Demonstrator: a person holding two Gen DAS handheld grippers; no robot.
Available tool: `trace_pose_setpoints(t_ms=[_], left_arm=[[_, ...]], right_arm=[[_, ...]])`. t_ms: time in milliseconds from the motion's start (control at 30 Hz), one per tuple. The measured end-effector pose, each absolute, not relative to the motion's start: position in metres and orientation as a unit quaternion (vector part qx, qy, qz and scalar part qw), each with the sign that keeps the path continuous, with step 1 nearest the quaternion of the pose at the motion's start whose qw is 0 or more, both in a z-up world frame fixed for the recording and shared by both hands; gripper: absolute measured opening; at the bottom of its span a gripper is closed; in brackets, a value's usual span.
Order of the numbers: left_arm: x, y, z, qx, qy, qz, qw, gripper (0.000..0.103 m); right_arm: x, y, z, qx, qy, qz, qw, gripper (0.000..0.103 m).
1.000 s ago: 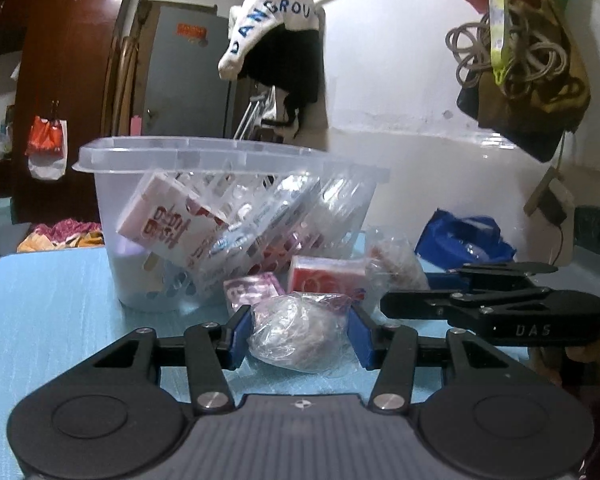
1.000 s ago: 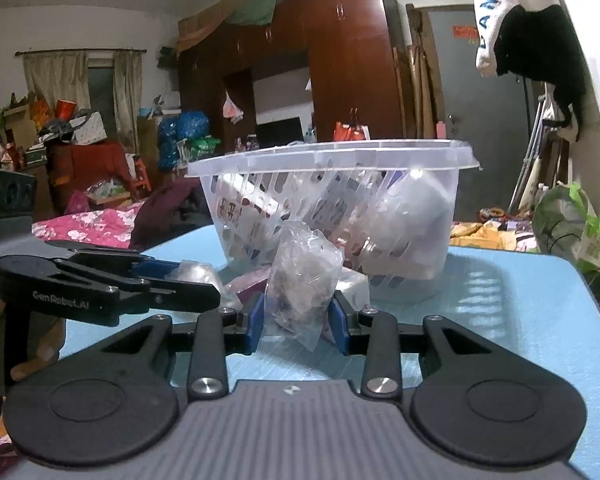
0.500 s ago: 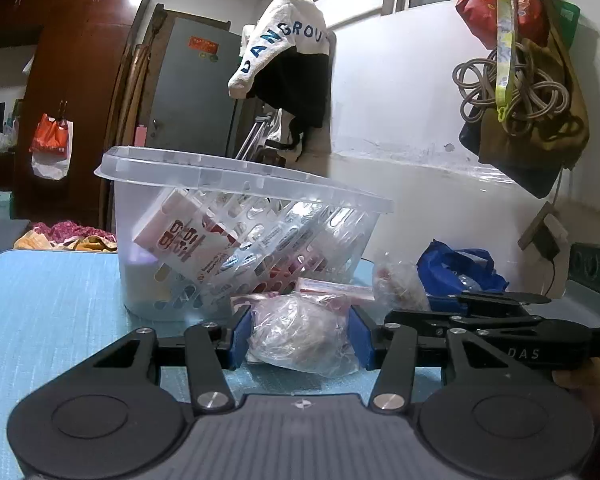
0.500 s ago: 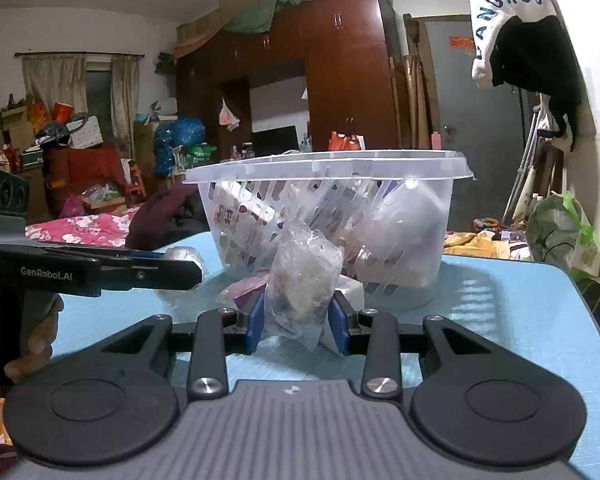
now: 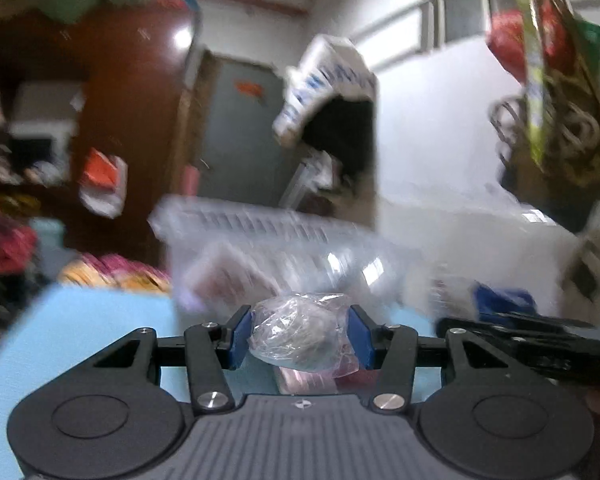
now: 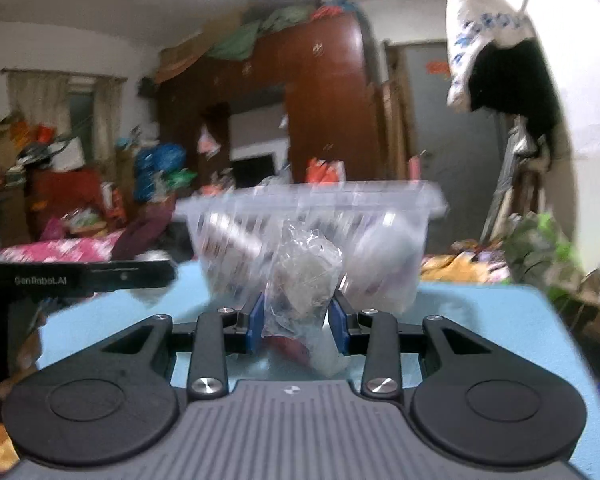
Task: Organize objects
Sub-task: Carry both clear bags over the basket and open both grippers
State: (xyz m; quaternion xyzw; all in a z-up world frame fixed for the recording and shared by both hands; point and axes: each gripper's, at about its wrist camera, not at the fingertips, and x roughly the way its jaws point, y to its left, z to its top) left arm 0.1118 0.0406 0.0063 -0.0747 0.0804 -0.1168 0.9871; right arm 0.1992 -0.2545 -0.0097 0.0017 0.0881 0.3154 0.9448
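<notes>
"GenRobot.AI" in pale letters on the left claw's black side, other lettering blurred

Basket directly ahead of right gripper, blocking forward path at table level; space above its rim free. Left gripper to left, apart. Bare table to right. Ahead of left gripper: basket; right gripper beside on right.

Brown wardrobe, grey door, white wall.
</notes>
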Motion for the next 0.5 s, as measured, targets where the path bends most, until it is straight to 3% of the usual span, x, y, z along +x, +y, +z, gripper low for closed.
trace_pose_setpoints(t_ms=[133, 233, 433, 467, 500], left_arm=[[0.134, 0.042, 0.071, -0.066, 0.055, -0.1, 0.991, 0.054], [0.183, 0.04, 0.106, -0.053, 0.081, -0.086, 0.992, 0.055], [0.258, 0.034, 0.107, -0.049, 0.159, -0.032, 0.986, 0.055], [0.264, 0.033, 0.105, -0.05, 0.167, -0.032, 0.984, 0.057], [0.267, 0.034, 0.103, -0.054, 0.17, -0.03, 0.984, 0.07]], right_arm=[[0.2, -0.236, 0.041, -0.026, 0.049, 0.291, 0.955, 0.038], [0.234, -0.216, 0.082, -0.057, 0.057, 0.274, 0.958, 0.038], [0.315, -0.194, 0.105, -0.058, 0.132, 0.25, 0.957, 0.04], [0.32, -0.189, 0.102, -0.078, 0.135, 0.242, 0.958, 0.041], [0.32, -0.188, 0.096, -0.09, 0.138, 0.235, 0.958, 0.044]])
